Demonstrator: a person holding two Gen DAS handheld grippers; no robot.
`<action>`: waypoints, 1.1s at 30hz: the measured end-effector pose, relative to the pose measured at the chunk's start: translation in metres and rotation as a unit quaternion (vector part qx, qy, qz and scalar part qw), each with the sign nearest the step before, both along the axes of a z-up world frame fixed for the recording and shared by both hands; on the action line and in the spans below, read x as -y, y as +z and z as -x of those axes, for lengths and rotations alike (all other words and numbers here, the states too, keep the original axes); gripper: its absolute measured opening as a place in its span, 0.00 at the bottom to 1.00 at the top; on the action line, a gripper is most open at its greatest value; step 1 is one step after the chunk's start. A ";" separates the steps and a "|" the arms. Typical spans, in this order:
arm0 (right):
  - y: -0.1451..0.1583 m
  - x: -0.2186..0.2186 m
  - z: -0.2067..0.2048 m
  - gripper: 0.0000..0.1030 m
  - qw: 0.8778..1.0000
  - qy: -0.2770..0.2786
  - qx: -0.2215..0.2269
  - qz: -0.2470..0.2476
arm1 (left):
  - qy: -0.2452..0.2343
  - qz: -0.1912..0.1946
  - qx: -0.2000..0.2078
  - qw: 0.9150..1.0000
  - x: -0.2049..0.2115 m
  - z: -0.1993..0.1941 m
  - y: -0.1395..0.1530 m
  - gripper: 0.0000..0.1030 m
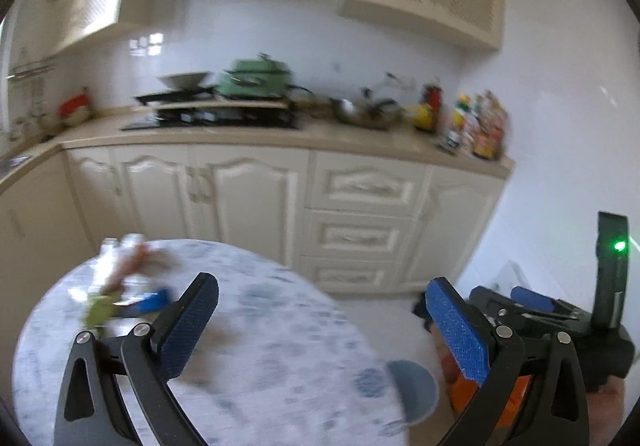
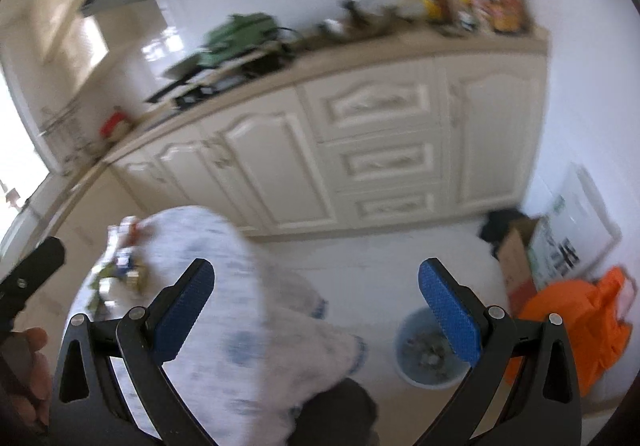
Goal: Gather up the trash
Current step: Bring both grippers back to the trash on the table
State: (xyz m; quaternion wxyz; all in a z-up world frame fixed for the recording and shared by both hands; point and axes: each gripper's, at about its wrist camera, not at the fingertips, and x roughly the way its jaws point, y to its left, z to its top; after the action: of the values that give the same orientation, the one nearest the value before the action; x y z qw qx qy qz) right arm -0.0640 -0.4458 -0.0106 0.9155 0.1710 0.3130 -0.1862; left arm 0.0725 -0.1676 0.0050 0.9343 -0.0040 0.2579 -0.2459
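Trash pile (image 1: 120, 286) is sitting at the tabletop's (image 1: 280, 346) far left edge. Both your grippers, left gripper (image 1: 324, 330) and right gripper (image 2: 316, 316), are hanging released and empty. You're wanting one piece centred between fingers before carrying it right to the bin (image 2: 428, 358).

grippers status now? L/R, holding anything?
Left gripper: open, holding nothing.
Right gripper: open, holding nothing.

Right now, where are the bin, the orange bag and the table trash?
Bin (image 2: 430, 356): right wrist view, on its contents inside the rim.
Orange bag (image 2: 560, 310): right wrist view, on its bulging front.
Table trash (image 1: 120, 286): left wrist view, on the blurred pile's middle.
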 end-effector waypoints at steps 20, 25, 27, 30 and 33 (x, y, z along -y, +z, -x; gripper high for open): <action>0.053 -0.250 -0.085 1.00 0.973 0.196 0.040 0.117 | 0.198 0.001 0.042 0.979 -0.195 0.162 0.053 0.99; 0.043 -0.269 -0.098 1.00 0.968 0.216 0.033 0.127 | 0.210 -0.008 0.039 0.977 -0.200 0.160 0.039 0.99; 0.039 -0.270 -0.106 1.00 0.966 0.226 0.034 0.125 | 0.212 -0.019 0.035 0.976 -0.196 0.149 0.034 0.99; 0.027 -0.267 -0.121 1.00 0.964 0.228 0.020 0.133 | 0.217 -0.035 0.023 0.975 -0.190 0.124 0.020 0.99; 0.010 -0.259 -0.139 1.00 0.963 0.240 0.000 0.121 | 0.218 -0.050 0.002 0.975 -0.179 0.090 0.005 0.99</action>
State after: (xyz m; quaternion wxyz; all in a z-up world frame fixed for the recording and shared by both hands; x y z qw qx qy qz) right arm 0.0755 -0.1865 -0.0007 0.9472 -0.0213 0.3200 0.0021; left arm -0.0177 0.0113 0.0097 0.9649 -0.0133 0.2612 -0.0235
